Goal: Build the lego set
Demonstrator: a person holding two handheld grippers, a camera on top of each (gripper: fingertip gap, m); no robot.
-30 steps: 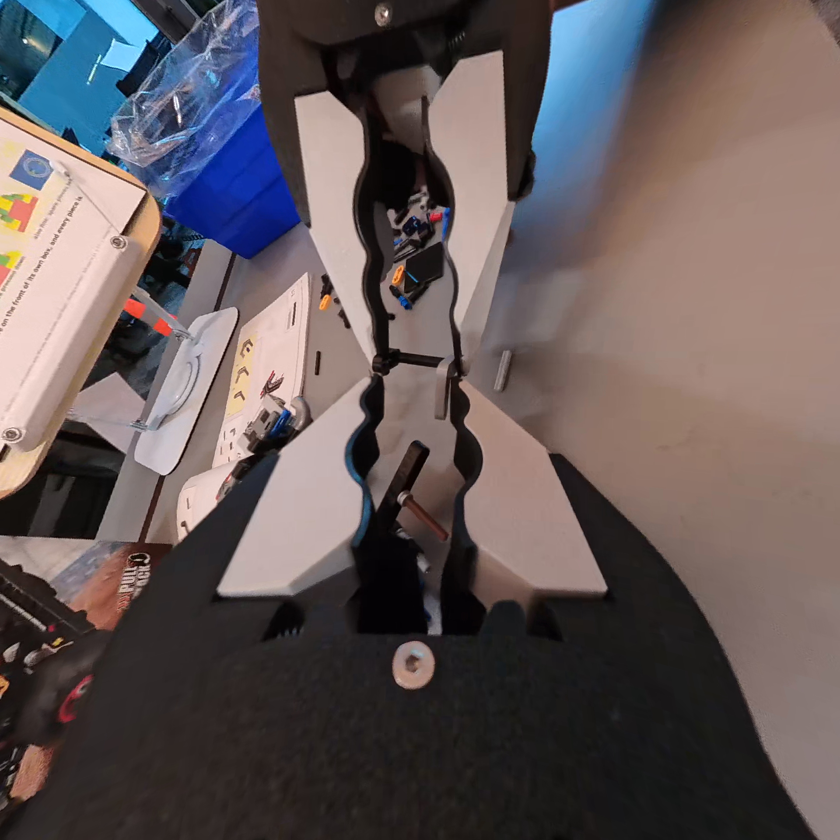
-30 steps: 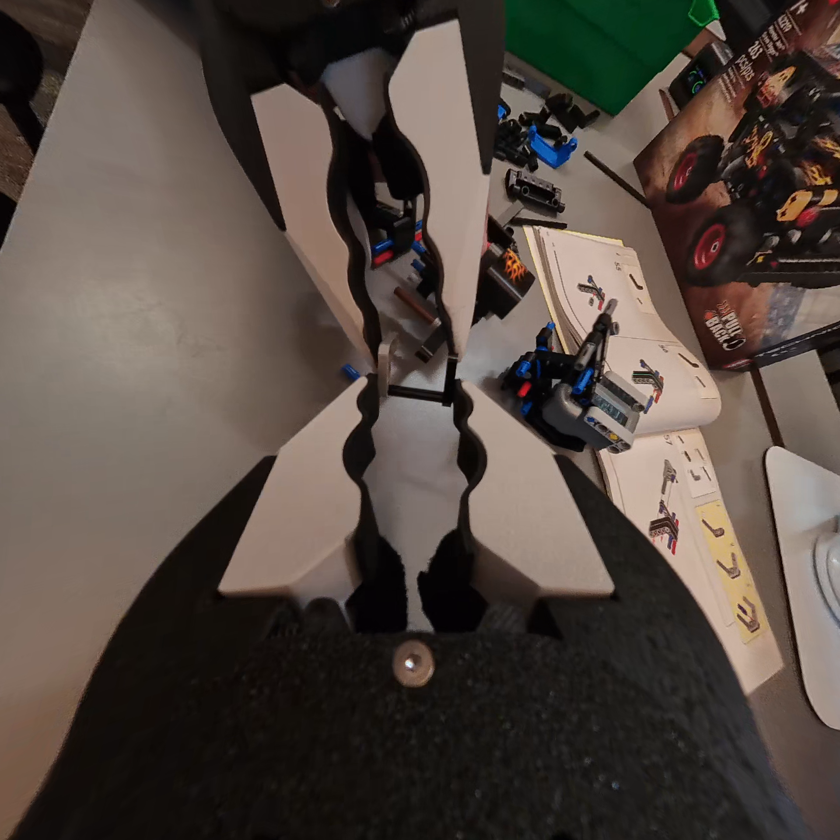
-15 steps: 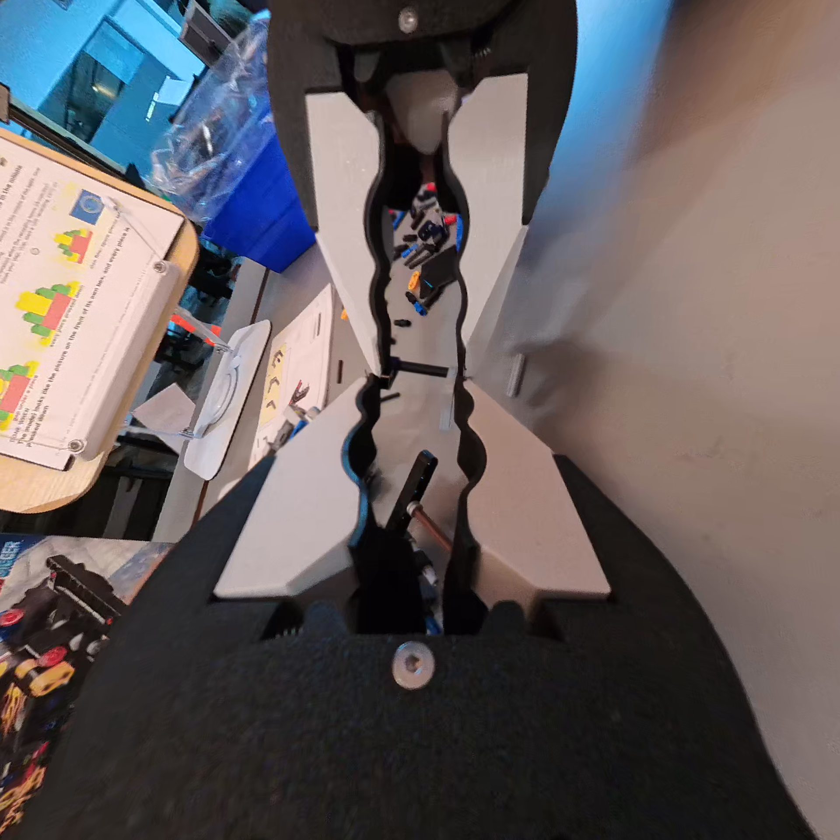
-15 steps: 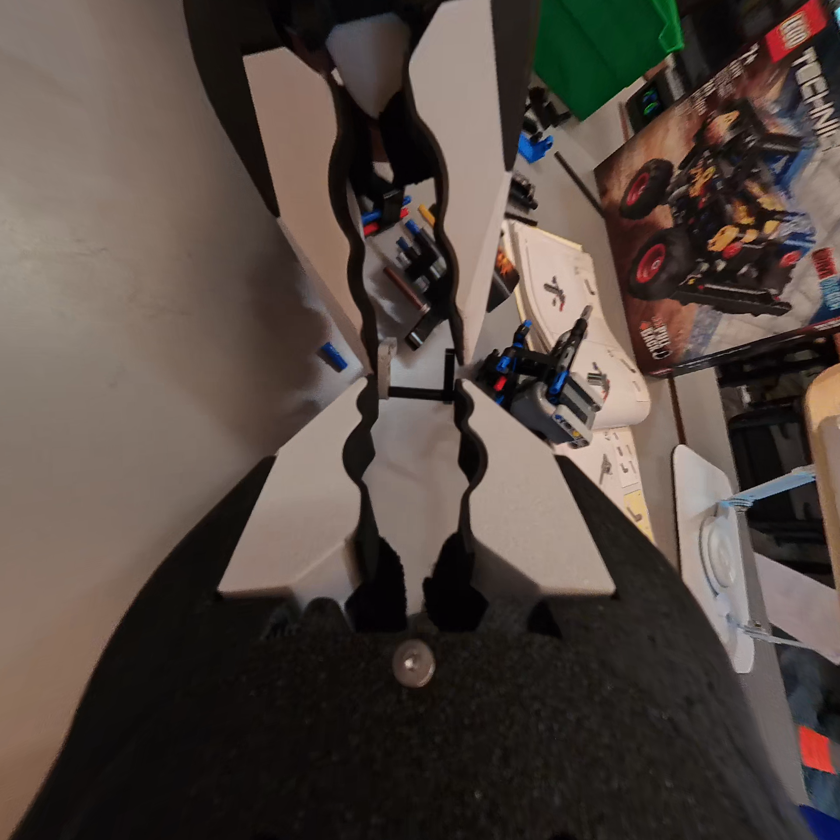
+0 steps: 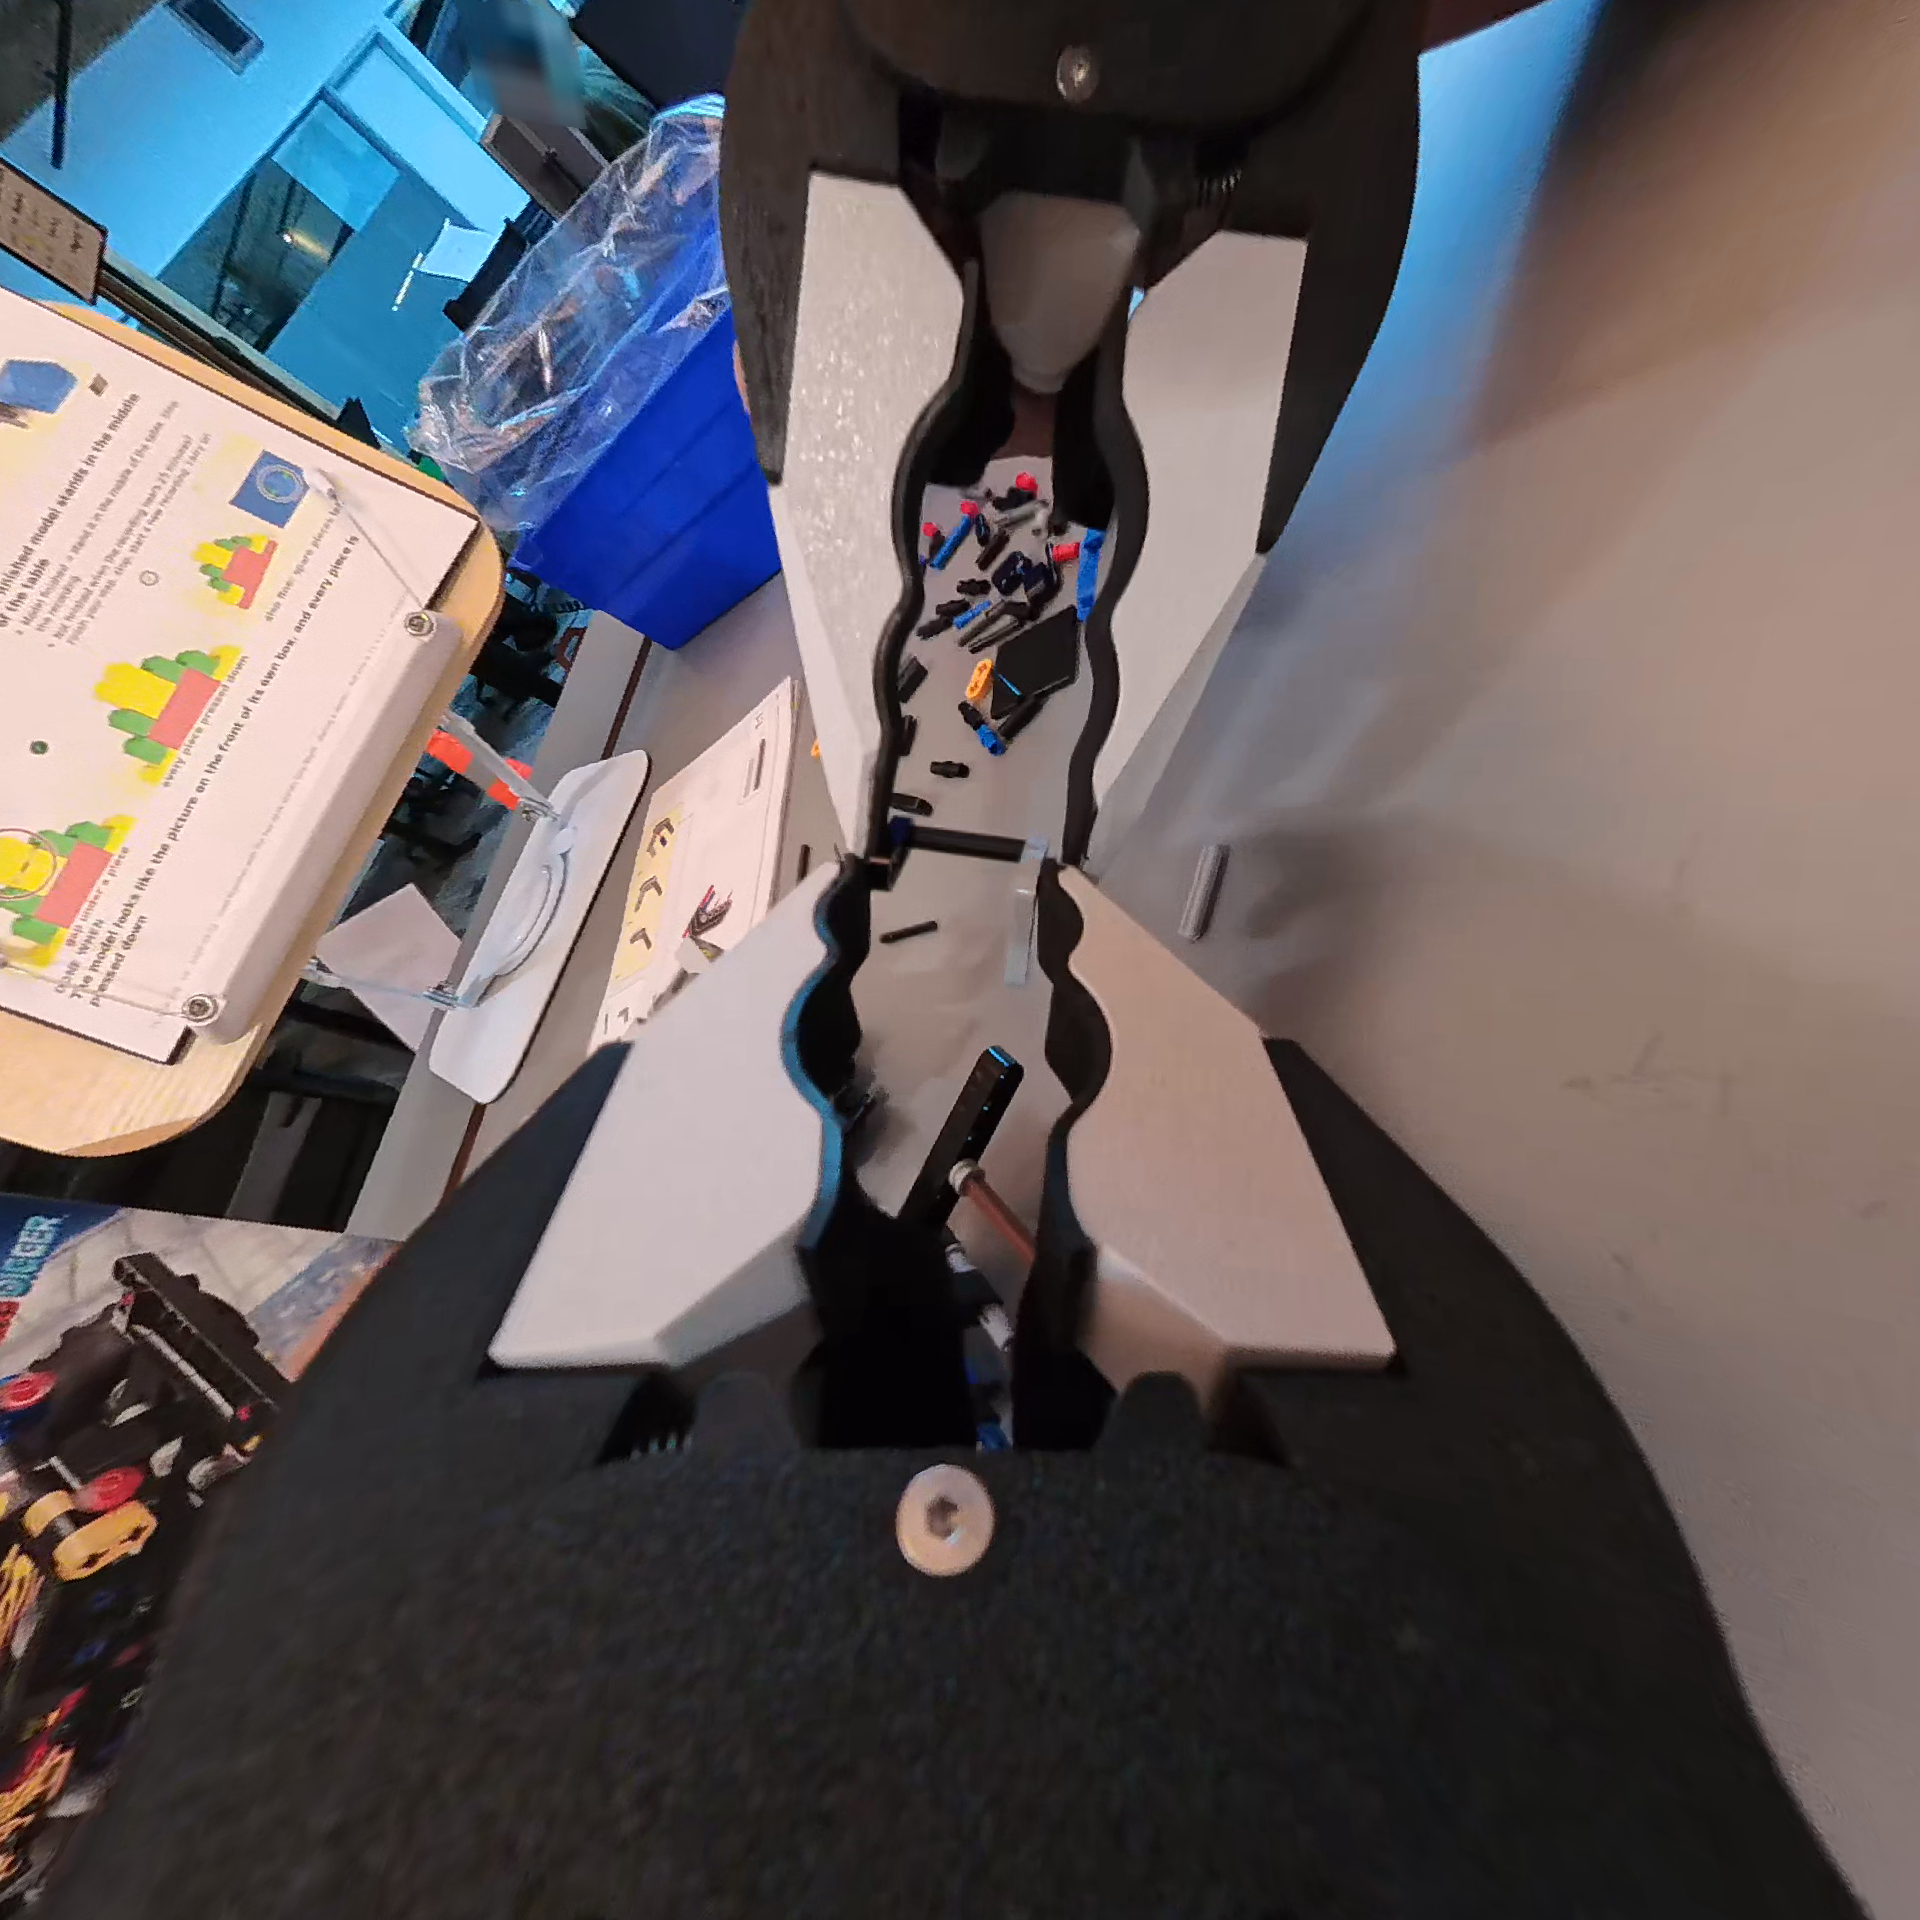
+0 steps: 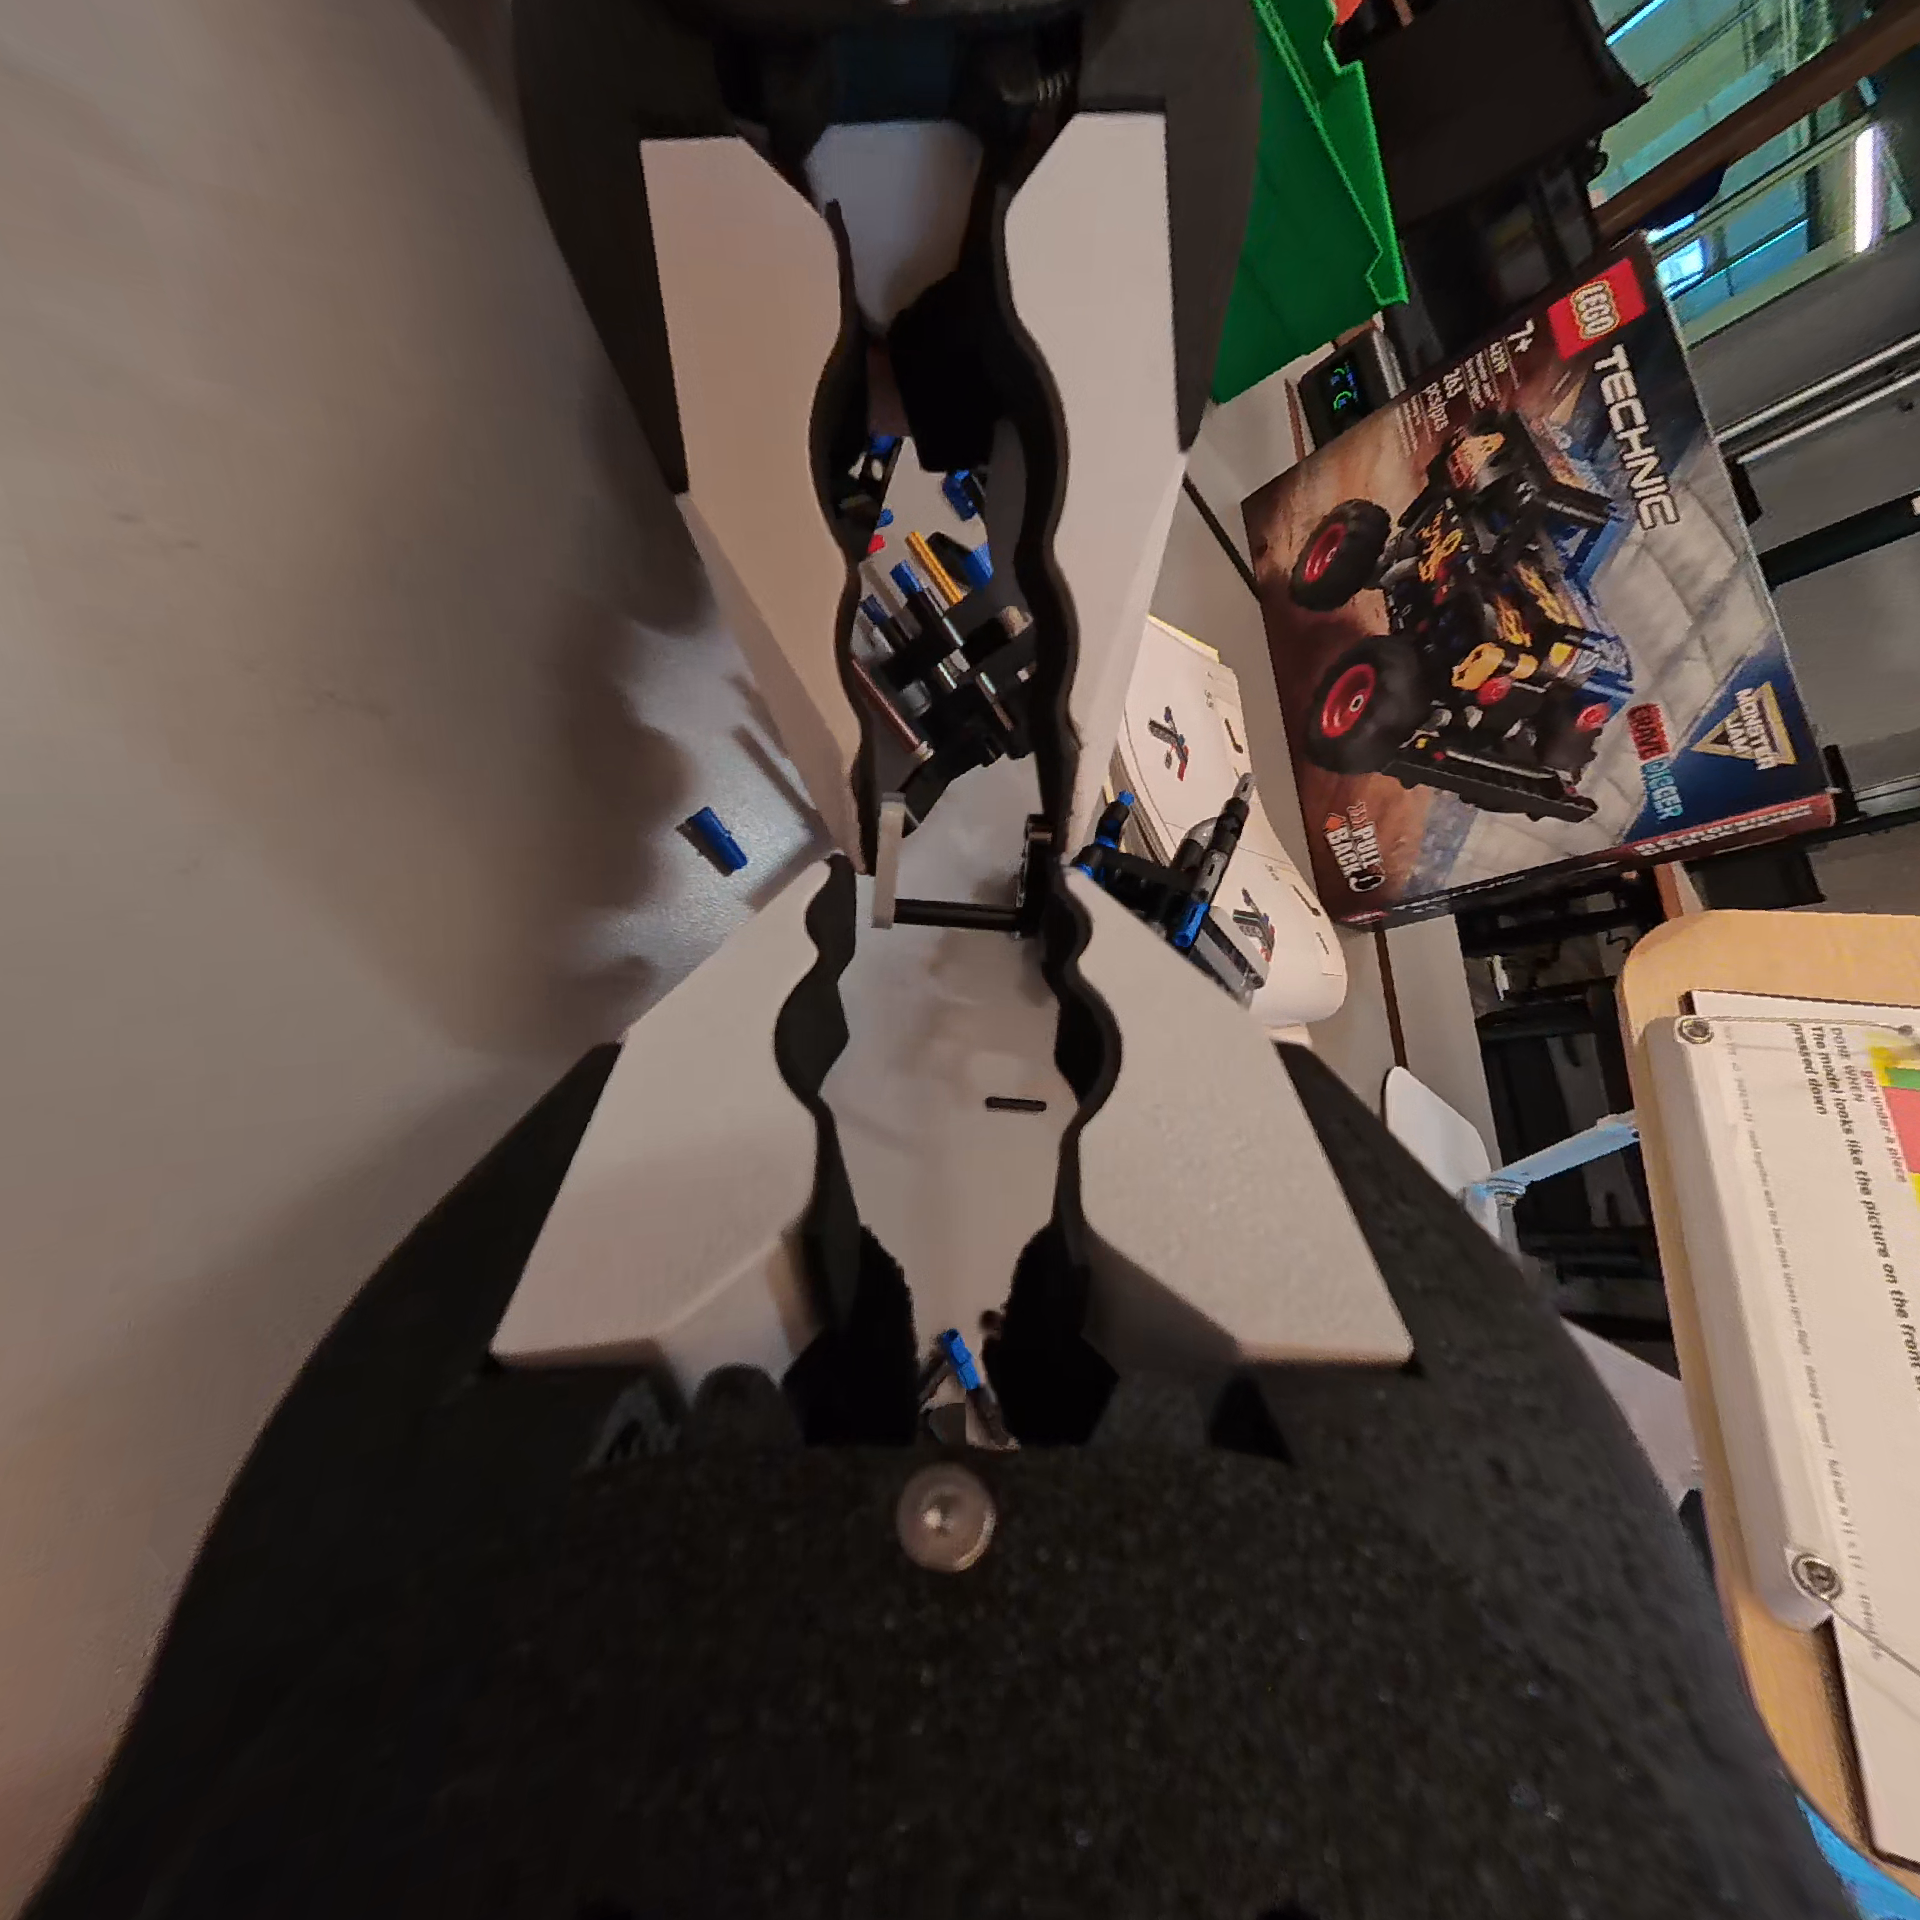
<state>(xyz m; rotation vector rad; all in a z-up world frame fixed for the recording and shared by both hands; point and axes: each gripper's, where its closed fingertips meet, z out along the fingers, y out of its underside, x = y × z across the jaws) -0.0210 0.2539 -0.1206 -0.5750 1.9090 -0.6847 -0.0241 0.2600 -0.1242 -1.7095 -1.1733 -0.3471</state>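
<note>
My left gripper (image 5: 945,868) and right gripper (image 6: 951,878) meet tip to tip above the grey table (image 5: 1558,935). A short black axle (image 5: 956,840) spans the gap between the fingertips, with a light grey piece (image 5: 1021,920) on one end and a small black piece (image 5: 888,857) on the other. The same axle (image 6: 956,914), grey piece (image 6: 883,862) and black piece (image 6: 1032,868) show in the right wrist view. Both pairs of jaws stand closed to the width of this assembly. I cannot tell which pair bears the load.
Loose pieces (image 5: 997,603) lie beyond, and a black beam with a brown axle (image 5: 966,1132) lies below my left fingers. A partly built model (image 6: 1174,894) sits on the instruction booklet (image 6: 1195,727). The set's box (image 6: 1507,623), blue bin (image 5: 644,520) and wooden board (image 5: 156,727) stand at the sides. Both grippers' tips are close together, under 4 cm apart.
Both grippers have stayed tip to tip on the axle assembly and tilted together, so more of the room, box and wooden board shows. Jaw widths are unchanged.
</note>
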